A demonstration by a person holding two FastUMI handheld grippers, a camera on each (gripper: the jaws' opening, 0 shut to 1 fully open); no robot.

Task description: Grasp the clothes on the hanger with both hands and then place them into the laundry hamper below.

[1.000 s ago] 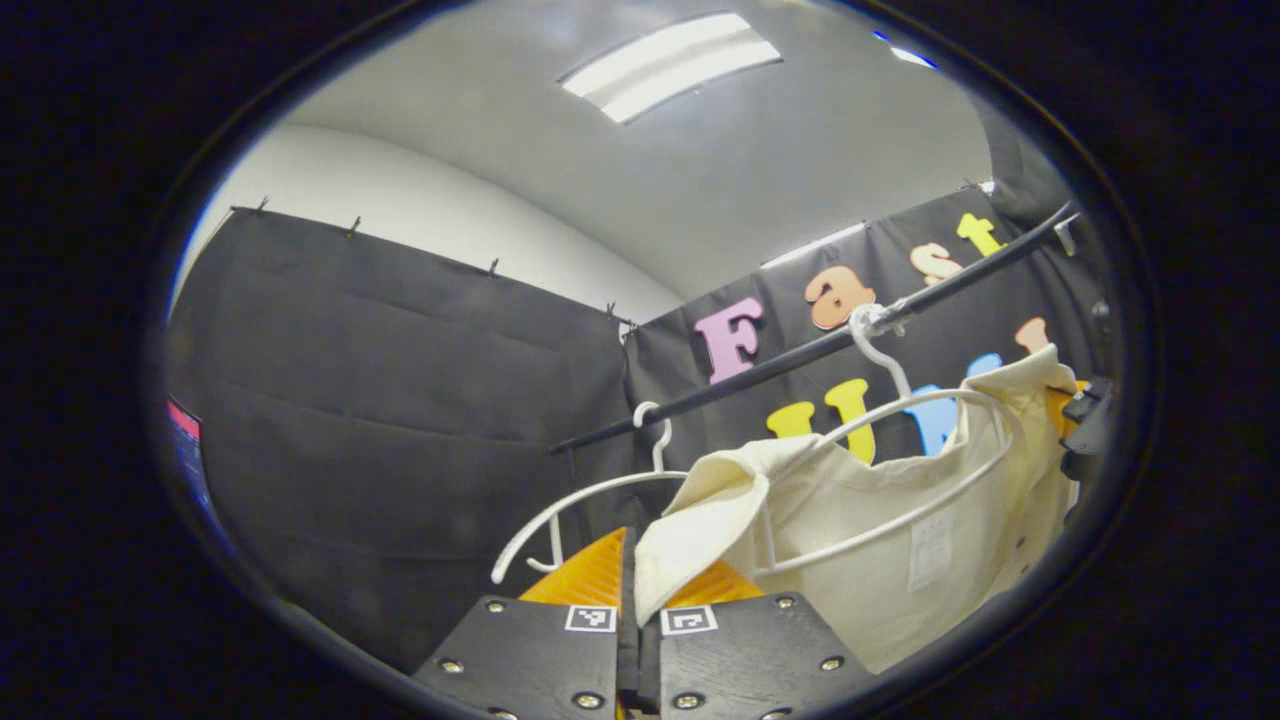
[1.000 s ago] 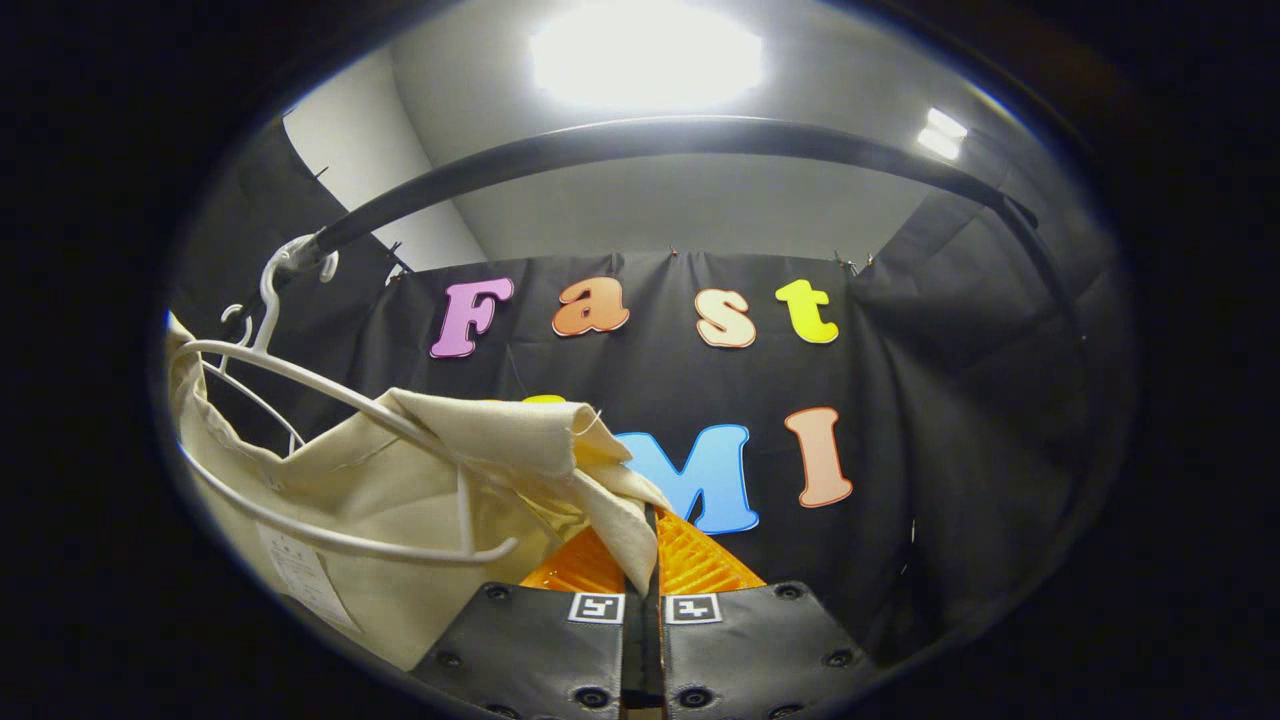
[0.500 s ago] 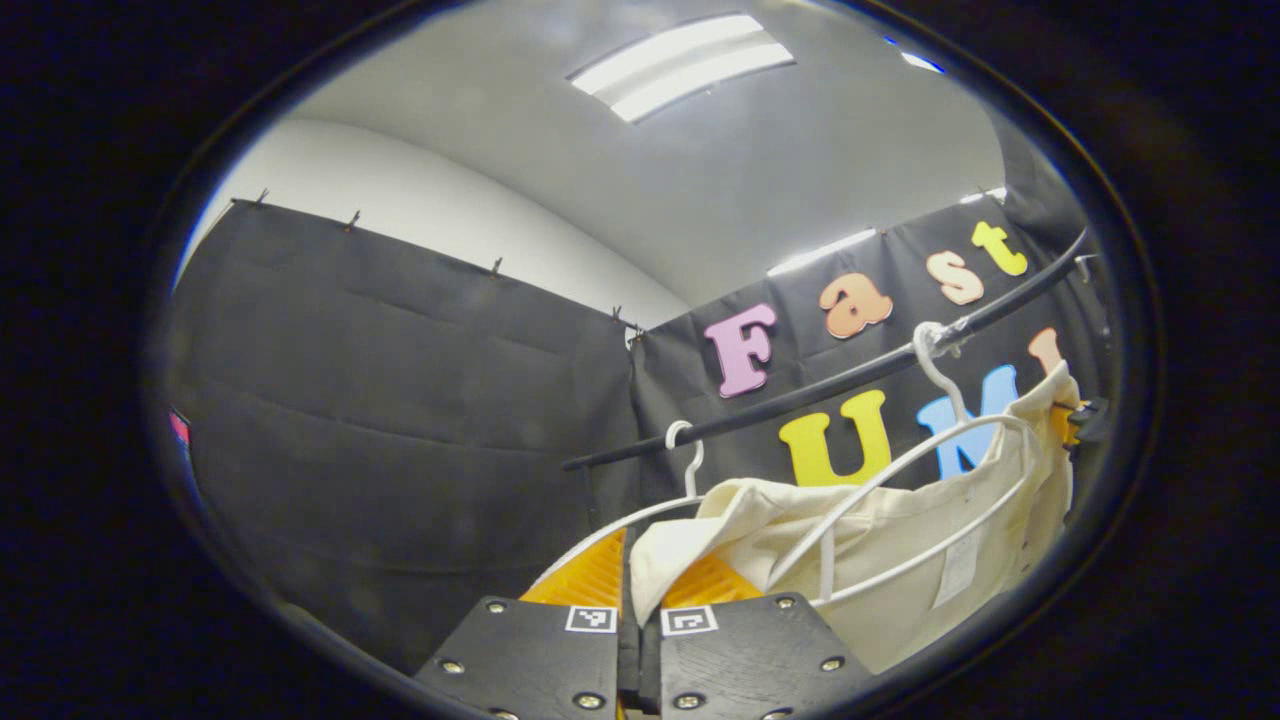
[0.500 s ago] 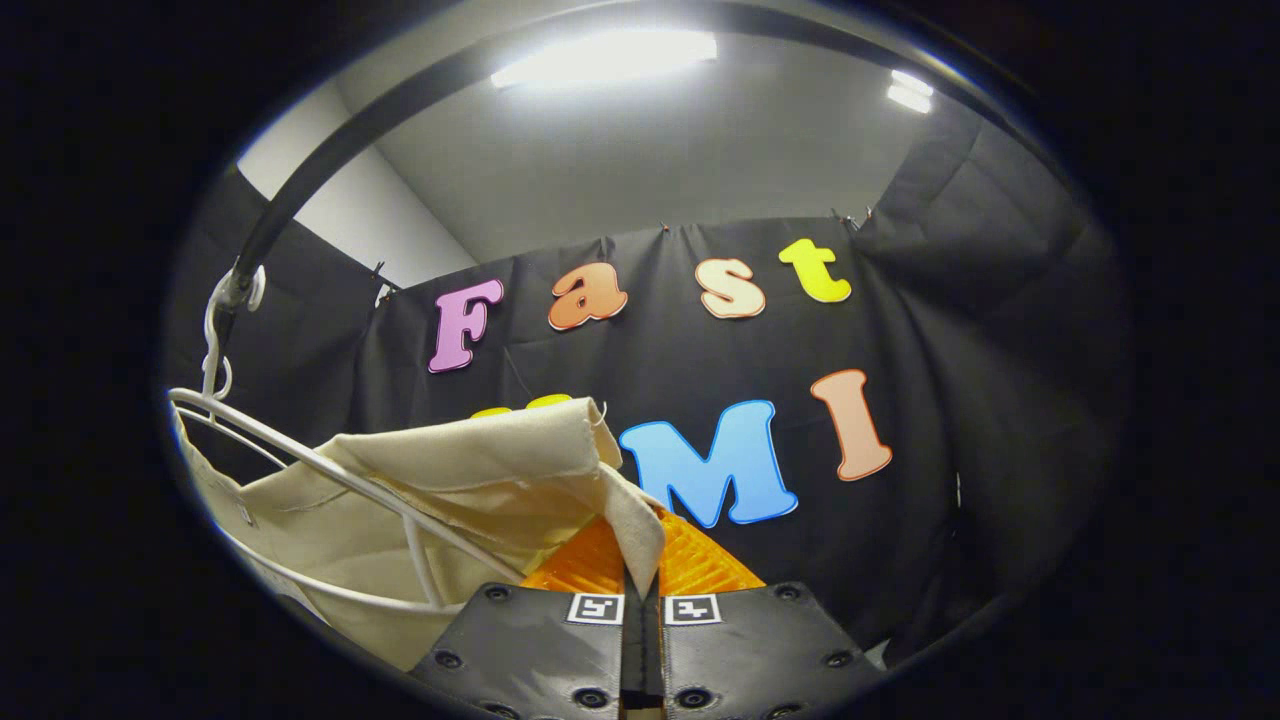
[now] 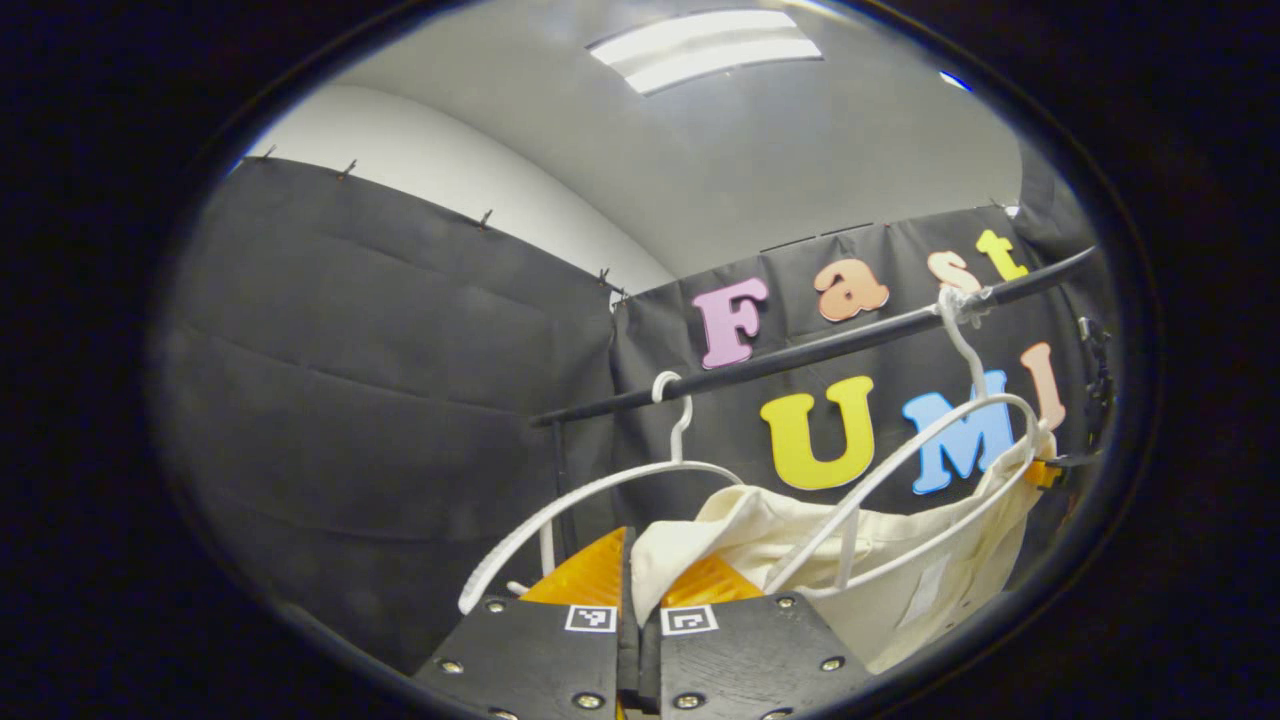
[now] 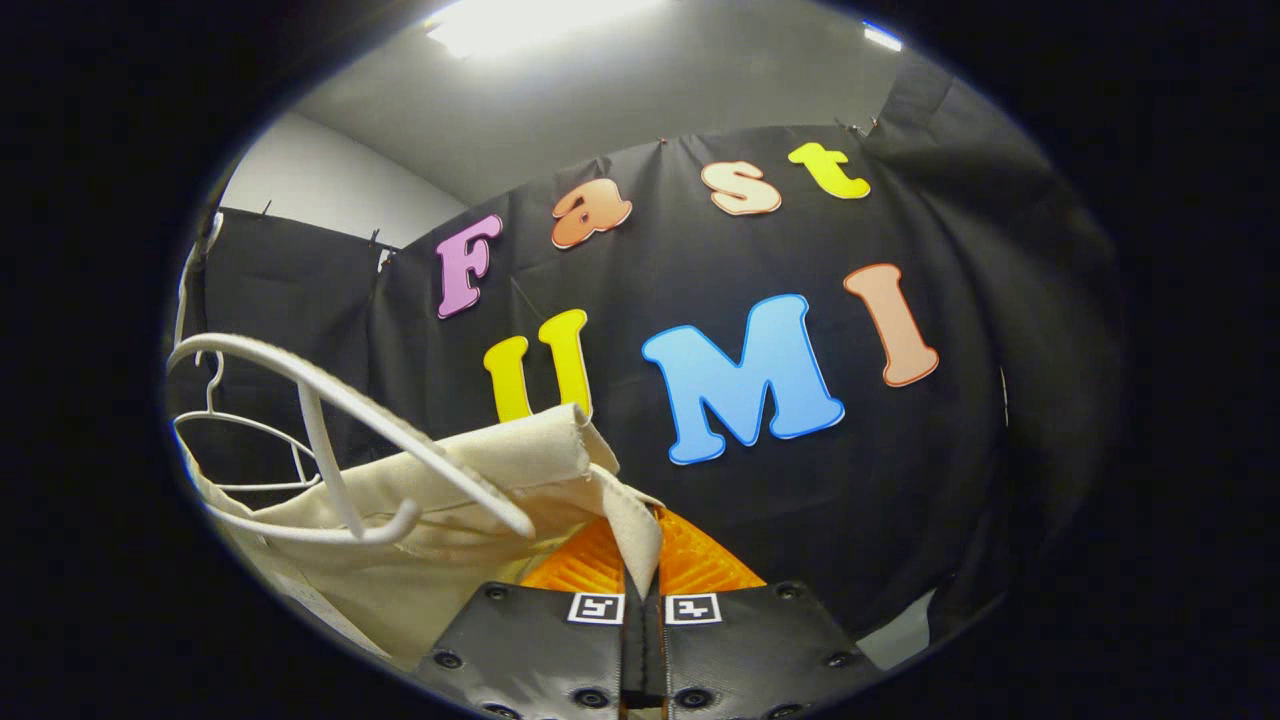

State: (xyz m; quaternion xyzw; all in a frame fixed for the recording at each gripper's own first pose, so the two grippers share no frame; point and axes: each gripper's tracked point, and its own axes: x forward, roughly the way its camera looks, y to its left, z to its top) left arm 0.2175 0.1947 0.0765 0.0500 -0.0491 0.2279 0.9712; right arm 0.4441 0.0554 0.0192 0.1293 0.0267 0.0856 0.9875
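Observation:
A cream garment point(image 5: 900, 560) hangs slack below a white hanger point(image 5: 930, 450) hooked on the black rail point(image 5: 820, 350). My left gripper point(image 5: 640, 600) is shut on one corner of the cloth at the bottom of the left gripper view. In the right gripper view my right gripper point(image 6: 642, 565) is shut on the other corner of the cream garment point(image 6: 470, 500), and the white hanger point(image 6: 340, 410) arcs above the fabric, its near arm free of the cloth. The other gripper point(image 5: 1050, 470) shows at the garment's far end. The hamper is out of sight.
A second, bare white hanger point(image 5: 600, 490) hangs on the same rail to the left of the garment. Black cloth walls point(image 5: 380, 380) close the booth behind and at the sides; ceiling lights point(image 5: 700, 50) are overhead.
Both grippers have dropped with the garment's corners. The cloth has slid down off the hanger's arms, and the rail has risen in both views.

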